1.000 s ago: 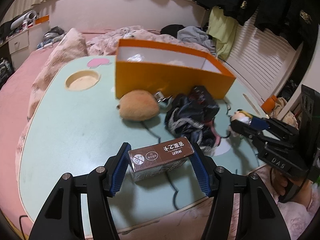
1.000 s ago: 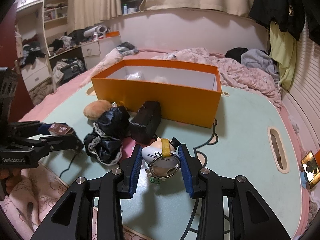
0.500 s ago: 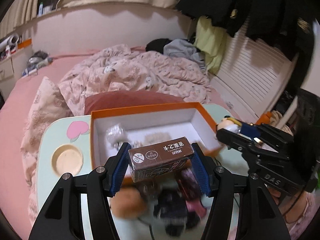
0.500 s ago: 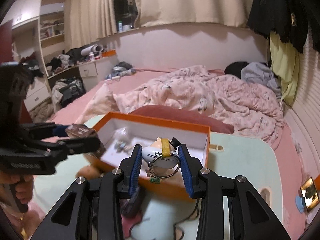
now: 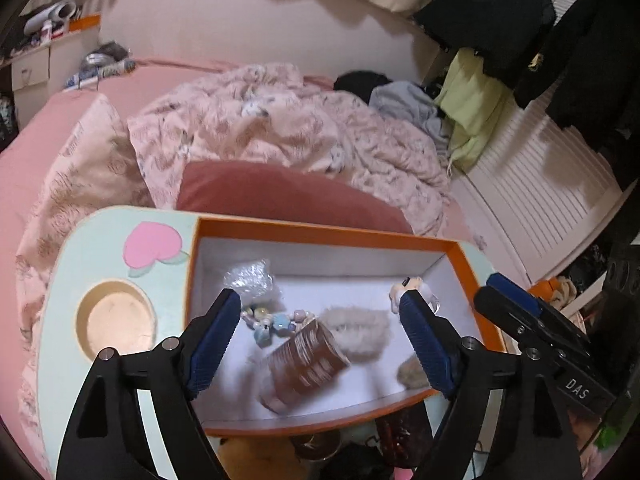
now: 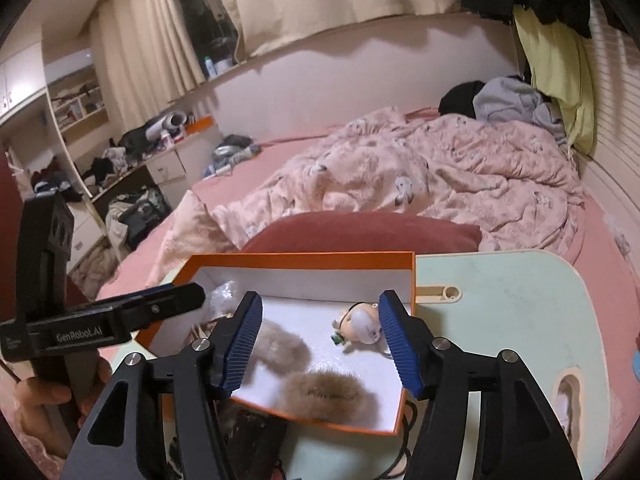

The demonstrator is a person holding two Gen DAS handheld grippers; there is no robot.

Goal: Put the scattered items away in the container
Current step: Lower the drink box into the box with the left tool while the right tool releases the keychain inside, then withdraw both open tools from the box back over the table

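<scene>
Orange box (image 5: 328, 236) w/ white inside sits on the pale green lap table (image 5: 68, 312), at its far edge by the bed. Brown carton (image 5: 304, 360) is inside it, tilted & blurred, near the front wall – not touching either pad. Small doll keychain (image 6: 360, 326) lies on the box floor toward the right end, close to the right wall, on its side. Also in the box: fluffy cream hair clip (image 5: 356, 326), a second fuzzy brown one (image 6: 324, 394) near the front rim, a bead string (image 5: 272, 322), and a crinkled clear wrap (image 5: 250, 280) at the left end.

Left gripper (image 5: 320, 344) hovers over the box, jaws have just been opening – now wide apart, nothing pressed between them; carton sits below the gap. Right gripper (image 6: 320, 344) also above the box, jaws just been opening too, spread w/ the doll under the gap nearer the right pad, apart from it. Each gripper shows in the other's view at the box's end; a hand (image 6: 48, 404) grips the left one's handle.

Outside the box, at its front wall on the table: dark cloth items, partly hidden – can't tell what. Round recess (image 5: 116, 324) & pink heart print (image 5: 150, 246) on the table's left part. Beyond – red cushion (image 5: 288, 196), pink quilt (image 5: 288, 128), clothes hanging at right.
</scene>
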